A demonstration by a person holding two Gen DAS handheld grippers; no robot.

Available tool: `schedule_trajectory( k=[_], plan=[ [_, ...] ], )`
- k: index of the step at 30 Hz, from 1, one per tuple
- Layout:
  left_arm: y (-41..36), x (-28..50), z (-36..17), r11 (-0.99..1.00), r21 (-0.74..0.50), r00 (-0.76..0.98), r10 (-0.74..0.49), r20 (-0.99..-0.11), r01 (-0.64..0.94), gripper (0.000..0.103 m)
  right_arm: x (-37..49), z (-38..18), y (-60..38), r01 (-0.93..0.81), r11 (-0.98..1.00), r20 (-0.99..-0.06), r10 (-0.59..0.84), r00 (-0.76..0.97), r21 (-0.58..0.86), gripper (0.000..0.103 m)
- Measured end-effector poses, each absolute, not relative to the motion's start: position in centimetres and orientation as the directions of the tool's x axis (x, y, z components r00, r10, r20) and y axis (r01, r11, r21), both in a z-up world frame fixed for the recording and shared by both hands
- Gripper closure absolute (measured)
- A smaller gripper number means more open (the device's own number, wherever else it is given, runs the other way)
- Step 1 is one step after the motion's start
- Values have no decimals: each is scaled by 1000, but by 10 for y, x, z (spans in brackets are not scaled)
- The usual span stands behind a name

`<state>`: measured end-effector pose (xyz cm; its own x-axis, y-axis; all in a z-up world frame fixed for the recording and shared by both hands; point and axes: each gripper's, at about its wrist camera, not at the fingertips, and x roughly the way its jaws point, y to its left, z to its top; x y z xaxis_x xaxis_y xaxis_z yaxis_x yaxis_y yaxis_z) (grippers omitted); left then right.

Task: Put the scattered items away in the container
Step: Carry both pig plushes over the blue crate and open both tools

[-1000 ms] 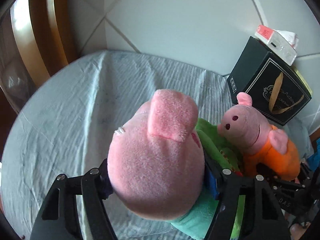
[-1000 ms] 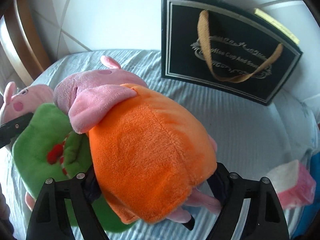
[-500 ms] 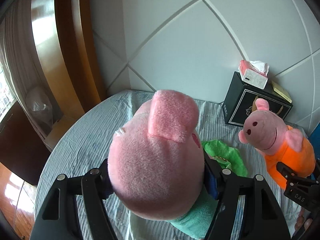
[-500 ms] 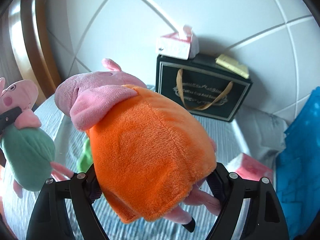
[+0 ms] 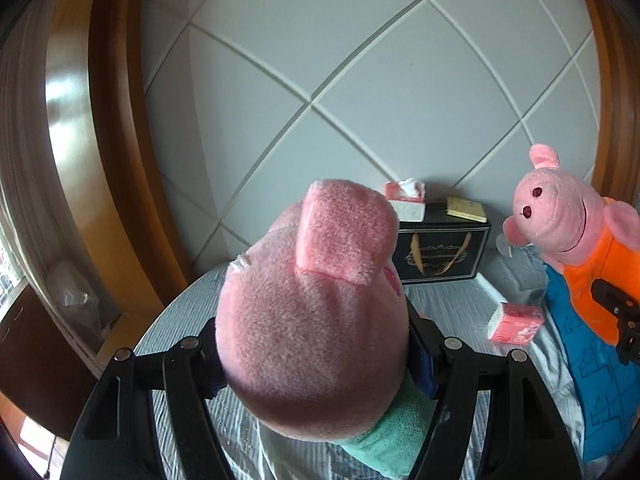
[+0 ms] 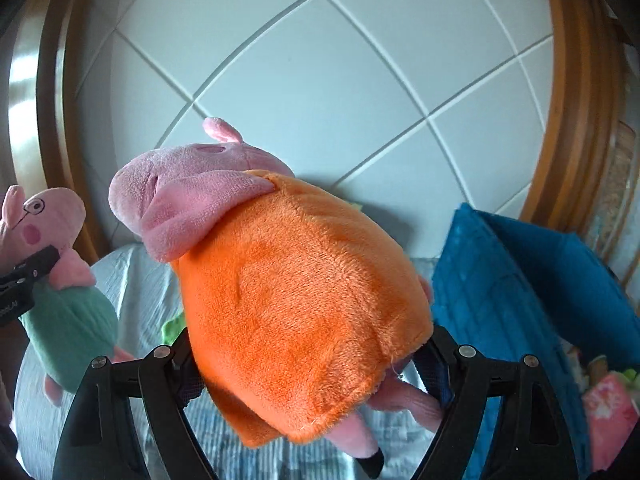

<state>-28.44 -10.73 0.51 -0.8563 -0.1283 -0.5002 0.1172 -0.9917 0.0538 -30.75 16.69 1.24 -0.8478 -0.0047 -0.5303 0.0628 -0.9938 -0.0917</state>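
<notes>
Both pig plushes have risen clear of the bed: left gripper clenches the green-dressed pig, right gripper the orange-dressed pig, beside the blue container at the bed's right edge.

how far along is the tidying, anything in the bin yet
Partly: the blue container already shows something pink and patterned inside. In hand: the left gripper grips the pig in the teal outfit, and the right gripper grips the pig in the orange dress, both lifted off the bed. Left: dropping both in, plus the green item on the sheet.
</notes>
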Motion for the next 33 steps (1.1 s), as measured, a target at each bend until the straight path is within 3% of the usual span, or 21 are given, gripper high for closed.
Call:
schedule_trajectory(
  k=[12, 20, 24, 30, 33],
  plan=[
    [99, -220, 89, -943, -31, -870, 318, -377, -331, 34, -149, 88, 358, -295, -941, -405, 338, -850, -166, 18],
    [263, -168, 116, -835, -103, -749, 533, -393, -540, 34, -56, 94, 518, -422, -876, -411, 482, -774, -232, 18],
    [342, -177, 98, -805, -136, -666, 560, -492, -577, 34, -39, 75, 580, -421, -870, -449, 493, -745, -256, 18],
    [436, -197, 19, -834, -9, -607, 408, -682, -551, 34, -103, 1, 630, -303, -900, -612, 436, -659, -315, 17],
    [453, -208, -2, -856, 36, -631, 350, -693, -515, 32, -122, -28, 632, -269, -891, -626, 449, -637, -365, 15]
  ],
)
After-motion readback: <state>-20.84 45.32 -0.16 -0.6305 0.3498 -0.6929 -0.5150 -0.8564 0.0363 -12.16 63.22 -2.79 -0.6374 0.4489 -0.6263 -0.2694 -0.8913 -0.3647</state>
